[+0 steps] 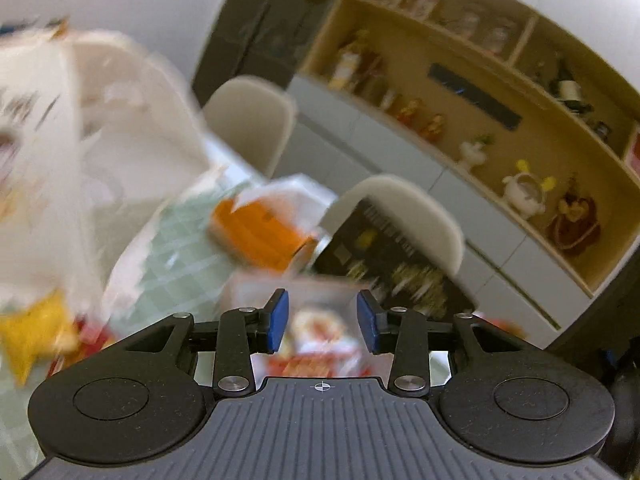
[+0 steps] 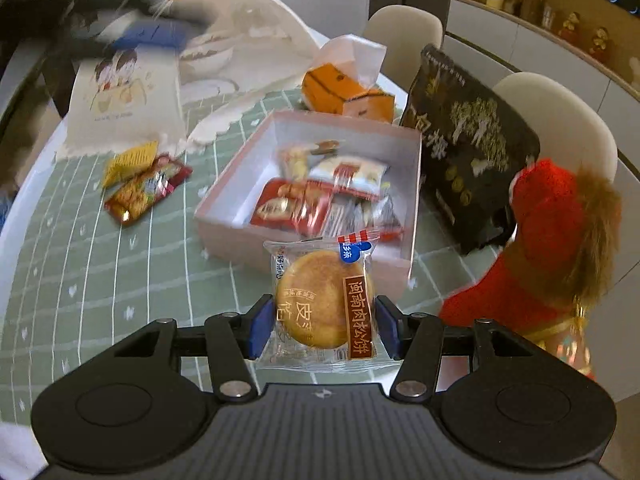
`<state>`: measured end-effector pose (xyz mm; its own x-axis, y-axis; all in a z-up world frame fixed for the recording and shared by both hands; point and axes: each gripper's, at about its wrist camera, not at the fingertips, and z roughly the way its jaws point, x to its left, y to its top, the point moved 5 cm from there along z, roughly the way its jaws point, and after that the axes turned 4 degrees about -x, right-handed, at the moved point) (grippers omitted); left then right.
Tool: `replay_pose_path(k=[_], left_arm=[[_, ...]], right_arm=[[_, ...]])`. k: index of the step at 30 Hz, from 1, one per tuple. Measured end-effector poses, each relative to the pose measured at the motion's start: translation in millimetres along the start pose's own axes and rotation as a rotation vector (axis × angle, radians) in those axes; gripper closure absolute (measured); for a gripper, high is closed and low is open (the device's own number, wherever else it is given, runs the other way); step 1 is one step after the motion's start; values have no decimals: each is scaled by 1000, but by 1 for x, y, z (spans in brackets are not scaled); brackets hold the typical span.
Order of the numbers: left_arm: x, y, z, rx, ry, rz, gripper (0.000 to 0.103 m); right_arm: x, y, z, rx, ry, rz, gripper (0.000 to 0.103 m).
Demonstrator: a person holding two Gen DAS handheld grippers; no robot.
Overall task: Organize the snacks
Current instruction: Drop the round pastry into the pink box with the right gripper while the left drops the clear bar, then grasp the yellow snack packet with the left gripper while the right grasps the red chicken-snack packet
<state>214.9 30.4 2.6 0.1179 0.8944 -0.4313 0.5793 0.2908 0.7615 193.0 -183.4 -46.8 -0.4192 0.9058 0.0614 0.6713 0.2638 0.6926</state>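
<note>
The pastry packet between the tool's pads is showing "闽南肉松饼" on a brown strip and "皮馅" beside it.

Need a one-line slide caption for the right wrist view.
Right gripper holds a wrapped round pastry above the green tablecloth, just short of the pink snack box.

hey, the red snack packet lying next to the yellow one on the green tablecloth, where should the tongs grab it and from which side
Probably from above, across the narrow middle of the red snack packet. It lies flat on the tablecloth, long and slim, touching the yellow packet at its far end, so close on the long edges.
</note>
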Motion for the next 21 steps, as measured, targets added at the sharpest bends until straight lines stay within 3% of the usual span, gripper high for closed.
replay_pose_path(k=[4, 5, 6, 9, 11, 15, 21], left_arm=[[51, -51, -8, 114, 94, -141, 61], [61, -60, -10, 131, 113, -173, 61], [71, -70, -14, 144, 134, -201, 61], [94, -85, -31, 140, 188, -245, 61], [108, -87, -42, 122, 216, -266, 61], [137, -71, -49, 79, 273, -272, 61], [191, -15, -6, 20, 400, -170, 61]], right_arm=[[-3, 60, 13, -98, 11, -5, 49], [-3, 76, 18, -119, 13, 1, 45], [-4, 93, 27, -114, 6, 3, 32], [-5, 124, 41, -92, 1, 46, 28], [3, 134, 42, -93, 45, 76, 28], [42, 125, 49, -64, 120, 32, 27], [104, 84, 56, 11, 191, -91, 28]])
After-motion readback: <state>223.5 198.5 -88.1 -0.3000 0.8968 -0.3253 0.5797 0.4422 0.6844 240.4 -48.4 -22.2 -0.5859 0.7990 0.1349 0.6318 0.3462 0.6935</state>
